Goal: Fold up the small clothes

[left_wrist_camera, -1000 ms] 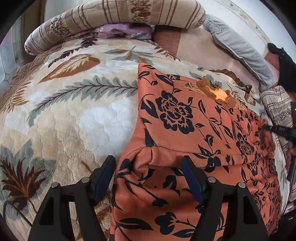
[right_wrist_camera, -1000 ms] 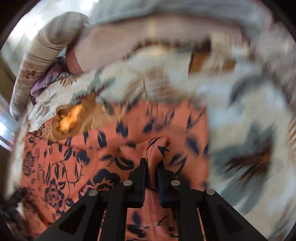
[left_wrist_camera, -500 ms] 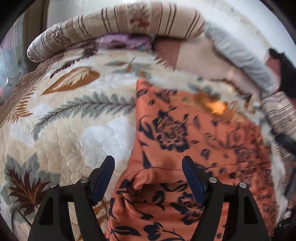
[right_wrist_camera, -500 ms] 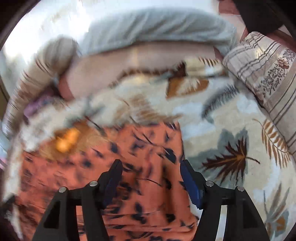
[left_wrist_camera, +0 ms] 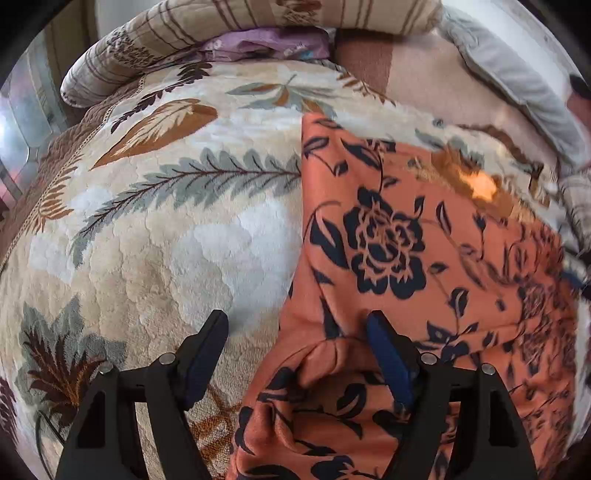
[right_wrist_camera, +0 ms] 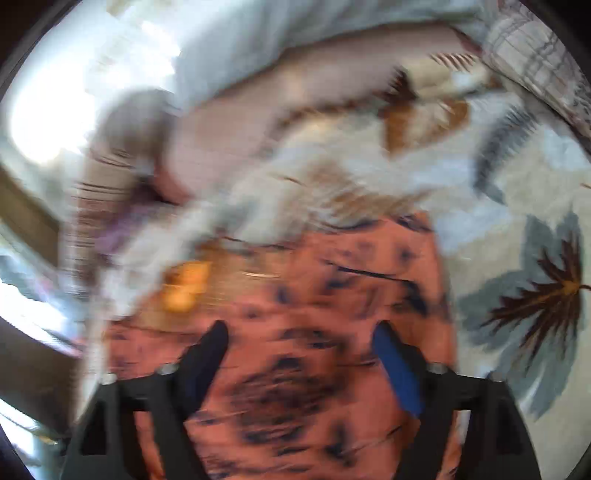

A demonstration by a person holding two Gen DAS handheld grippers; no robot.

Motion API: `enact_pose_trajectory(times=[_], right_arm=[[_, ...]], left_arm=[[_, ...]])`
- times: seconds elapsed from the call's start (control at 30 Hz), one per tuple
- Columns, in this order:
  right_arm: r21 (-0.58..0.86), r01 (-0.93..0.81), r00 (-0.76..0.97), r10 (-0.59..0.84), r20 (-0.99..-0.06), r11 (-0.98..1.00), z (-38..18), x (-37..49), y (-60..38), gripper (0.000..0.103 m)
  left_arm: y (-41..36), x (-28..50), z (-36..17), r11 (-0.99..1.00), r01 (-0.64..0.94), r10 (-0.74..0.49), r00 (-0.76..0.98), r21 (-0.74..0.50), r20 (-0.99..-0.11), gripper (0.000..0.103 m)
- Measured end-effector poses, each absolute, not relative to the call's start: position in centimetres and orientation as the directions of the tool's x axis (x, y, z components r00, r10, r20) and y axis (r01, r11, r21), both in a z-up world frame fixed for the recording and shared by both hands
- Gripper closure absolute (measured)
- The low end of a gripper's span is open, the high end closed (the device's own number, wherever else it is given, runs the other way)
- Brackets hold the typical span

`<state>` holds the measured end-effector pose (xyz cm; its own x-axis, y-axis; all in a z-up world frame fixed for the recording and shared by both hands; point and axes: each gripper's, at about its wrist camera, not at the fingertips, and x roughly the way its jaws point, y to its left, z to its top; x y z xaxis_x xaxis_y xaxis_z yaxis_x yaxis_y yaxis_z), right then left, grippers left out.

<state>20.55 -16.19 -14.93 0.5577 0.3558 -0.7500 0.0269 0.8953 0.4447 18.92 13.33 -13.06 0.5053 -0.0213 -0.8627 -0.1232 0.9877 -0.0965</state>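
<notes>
An orange garment with dark blue flowers [left_wrist_camera: 388,240] lies spread on a plush leaf-patterned blanket [left_wrist_camera: 166,240]. My left gripper [left_wrist_camera: 295,325] hangs over the garment's near left edge with its jaws wide and still opening a little. One finger is above the blanket, the other above a raised fold, and nothing is pinched. In the blurred right wrist view, my right gripper [right_wrist_camera: 301,332] is above the same garment [right_wrist_camera: 314,288] near its right edge. Its jaws are opening, with cloth below them and none gripped.
A striped bolster [left_wrist_camera: 258,18] and a purple cloth [left_wrist_camera: 266,46] lie at the far end of the bed, and a grey pillow [left_wrist_camera: 517,85] lies at the far right. Bare blanket [right_wrist_camera: 517,206] stretches to the right of the garment, and there is more to its left.
My right gripper has opened and let go of the pinched fold of orange cloth, and its view has swung. My left gripper has drifted slightly and stays wide open.
</notes>
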Motion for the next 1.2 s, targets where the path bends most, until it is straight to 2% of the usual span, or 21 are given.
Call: enact_pose_trajectory(times=[0.03, 0.13, 0.2, 0.27, 0.33, 0.37, 0.43, 0.5, 0.6, 0.7, 0.73, 0.8, 0.83, 0.9, 0.93, 1.0, 1.07, 1.2], right_arm=[[0.426, 0.070, 0.543, 0.324, -0.775, 0.902, -15.6, 20.8, -16.5, 0.018], [0.465, 0.002, 0.621, 0.363, -0.695, 0.885, -14.0, 19.0, -16.6, 0.018], [0.466, -0.033, 0.656, 0.371, -0.657, 0.884, -12.7, 17.8, -16.4, 0.018], [0.462, -0.067, 0.661, 0.386, -0.644, 0.885, -12.2, 17.6, -16.2, 0.018], [0.437, -0.074, 0.621, 0.384, -0.683, 0.897, -13.1, 18.2, -16.2, 0.018], [0.441, -0.051, 0.606, 0.379, -0.700, 0.896, -13.6, 18.4, -16.8, 0.018], [0.513, -0.026, 0.624, 0.415, -0.663, 0.858, -13.3, 17.8, -18.9, 0.018], [0.527, 0.007, 0.677, 0.383, -0.628, 0.850, -12.9, 17.4, -21.2, 0.018], [0.536, 0.069, 0.671, 0.358, -0.649, 0.841, -13.6, 18.9, -23.9, 0.018], [0.564, 0.051, 0.629, 0.412, -0.659, 0.824, -14.8, 21.4, -24.6, 0.020], [0.575, 0.039, 0.626, 0.429, -0.651, 0.817, -15.1, 22.1, -24.8, 0.026], [0.600, 0.029, 0.597, 0.467, -0.652, 0.800, -15.8, 23.5, -24.5, 0.046], [0.609, 0.027, 0.573, 0.487, -0.659, 0.793, -16.4, 24.0, -24.6, 0.062], [0.569, 0.030, 0.556, 0.460, -0.693, 0.822, -17.1, 24.9, -24.3, 0.073], [0.553, 0.043, 0.558, 0.439, -0.704, 0.832, -17.2, 25.1, -24.3, 0.083], [0.495, 0.088, 0.586, 0.357, -0.728, 0.865, -16.6, 24.9, -24.5, 0.084], [0.429, 0.120, 0.615, 0.272, -0.740, 0.895, -15.6, 24.1, -24.5, 0.079], [0.508, 0.060, 0.659, 0.348, -0.666, 0.859, -13.4, 20.6, -23.9, 0.079]], left_arm=[[13.6, 19.0, -12.4, 0.985, -0.123, -0.038, 0.521, -0.119, -0.853, 0.025], [13.4, 20.6, -10.0, 0.993, -0.056, -0.054, 0.596, -0.108, -0.801, 0.024], [13.4, 23.0, -9.6, 0.994, -0.042, -0.053, 0.596, -0.097, -0.801, 0.025], [13.8, 25.7, -10.2, 0.988, -0.044, -0.098, 0.566, -0.149, -0.819, 0.026], [14.1, 27.9, -12.2, 0.990, -0.076, -0.068, 0.497, -0.122, -0.865, 0.048], [14.6, 29.1, -13.5, 0.991, -0.101, -0.029, 0.458, -0.085, -0.889, 0.053], [15.1, 29.1, -13.6, 0.986, -0.116, -0.046, 0.498, -0.119, -0.866, 0.053], [14.5, 28.9, -13.3, 0.993, -0.093, -0.016, 0.515, -0.074, -0.857, 0.053], [14.5, 28.1, -12.7, 0.990, -0.134, 0.030, 0.543, -0.051, -0.839, 0.052], [14.9, 26.2, -11.0, 0.980, -0.190, 0.073, 0.600, -0.054, -0.797, 0.052], [14.8, 25.5, -10.5, 0.980, -0.187, 0.068, 0.624, -0.065, -0.778, 0.052], [14.0, 25.4, -10.6, 0.988, -0.145, 0.049, 0.629, -0.055, -0.776, 0.052], [13.6, 25.8, -11.2, 0.992, -0.124, 0.054, 0.609, -0.028, -0.791, 0.052], [13.3, 26.8, -12.9, 0.992, -0.123, 0.089, 0.548, 0.025, -0.832, 0.048], [13.7, 27.2, -13.4, 0.990, -0.138, 0.065, 0.544, -0.013, -0.837, 0.047], [14.7, 27.5, -13.0, 0.981, -0.185, 0.049, 0.549, -0.065, -0.835, 0.046], [14.8, 27.5, -12.5, 0.976, -0.215, 0.093, 0.558, -0.036, -0.825, 0.046], [15.3, 25.8, -10.6, 0.968, -0.241, 0.101, 0.617, -0.065, -0.780, 0.046]])
